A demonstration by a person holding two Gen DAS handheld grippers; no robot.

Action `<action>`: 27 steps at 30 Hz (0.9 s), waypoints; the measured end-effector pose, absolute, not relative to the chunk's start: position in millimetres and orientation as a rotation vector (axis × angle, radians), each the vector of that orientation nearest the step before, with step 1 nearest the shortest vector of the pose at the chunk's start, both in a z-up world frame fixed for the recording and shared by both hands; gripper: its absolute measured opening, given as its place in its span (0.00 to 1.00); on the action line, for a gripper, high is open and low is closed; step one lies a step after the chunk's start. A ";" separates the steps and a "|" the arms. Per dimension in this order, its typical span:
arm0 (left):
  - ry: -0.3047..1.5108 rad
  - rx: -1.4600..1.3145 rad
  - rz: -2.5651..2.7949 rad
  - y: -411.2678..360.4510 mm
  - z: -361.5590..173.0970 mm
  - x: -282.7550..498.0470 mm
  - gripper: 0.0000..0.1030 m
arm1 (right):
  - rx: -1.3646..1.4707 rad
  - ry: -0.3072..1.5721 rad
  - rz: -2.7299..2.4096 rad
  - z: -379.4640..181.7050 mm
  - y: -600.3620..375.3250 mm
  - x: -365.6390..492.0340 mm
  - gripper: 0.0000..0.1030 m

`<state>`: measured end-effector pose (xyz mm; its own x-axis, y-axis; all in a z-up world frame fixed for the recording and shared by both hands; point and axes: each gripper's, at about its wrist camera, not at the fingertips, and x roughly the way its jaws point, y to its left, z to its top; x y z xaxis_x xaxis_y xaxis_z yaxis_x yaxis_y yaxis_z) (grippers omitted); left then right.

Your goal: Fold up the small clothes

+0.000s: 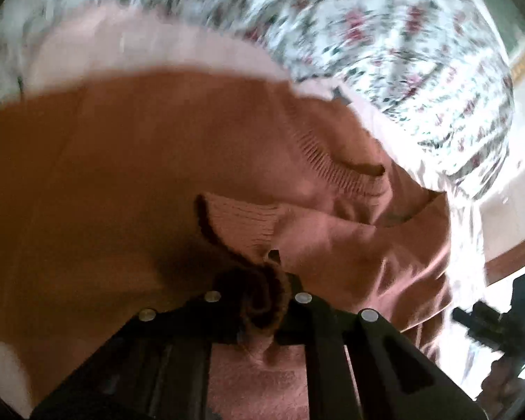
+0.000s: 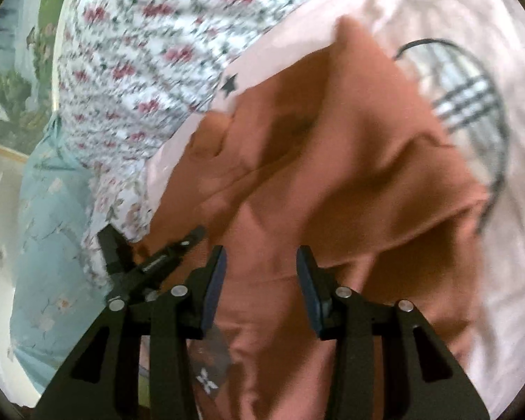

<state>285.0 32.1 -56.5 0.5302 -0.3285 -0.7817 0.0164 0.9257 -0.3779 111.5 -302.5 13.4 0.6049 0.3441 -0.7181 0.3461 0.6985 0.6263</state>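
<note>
A rust-orange knit garment (image 1: 129, 161) with ribbed cuffs (image 1: 241, 224) fills the left wrist view. My left gripper (image 1: 262, 301) is shut on a bunched fold of it. In the right wrist view the same orange garment (image 2: 332, 161) lies crumpled over a pale pink shirt (image 2: 472, 35) with a dark plaid print. My right gripper (image 2: 260, 280) is open, its fingers (image 2: 215, 280) astride a ridge of the orange fabric without closing on it. The left gripper (image 2: 150, 262) shows at the left of the right wrist view.
A white bedsheet with red flowers (image 1: 385, 35) lies under the clothes and shows in the right wrist view (image 2: 140, 52) too. A light blue floral cloth (image 2: 45, 227) lies at the left. The right gripper's body (image 1: 500, 322) appears at the right edge.
</note>
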 end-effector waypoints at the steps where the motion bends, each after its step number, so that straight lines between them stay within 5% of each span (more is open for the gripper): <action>1: 0.973 -0.324 -0.202 34.3 -48.8 277.9 0.08 | 0.825 0.944 -0.027 15.4 -309.4 107.0 0.42; 7: 0.985 -0.369 -0.076 99.2 -53.9 271.8 0.08 | 0.780 0.927 -0.185 16.4 -348.6 98.9 0.42; 20: 0.965 -0.383 -0.003 102.3 -56.7 261.4 0.08 | 0.566 1.084 -0.172 -30.1 -365.4 188.8 0.42; 21: 0.968 -0.384 -0.002 101.7 -57.5 261.3 0.08 | 0.568 1.084 -0.152 -34.7 -365.2 193.4 0.38; 23: 0.968 -0.386 -0.014 98.8 -56.1 262.6 0.08 | 0.585 1.071 -0.163 -30.2 -371.5 190.7 0.11; 27: 0.961 -0.356 -0.069 80.0 -52.1 267.0 0.08 | 0.624 0.966 -0.227 -7.7 -391.7 165.8 0.09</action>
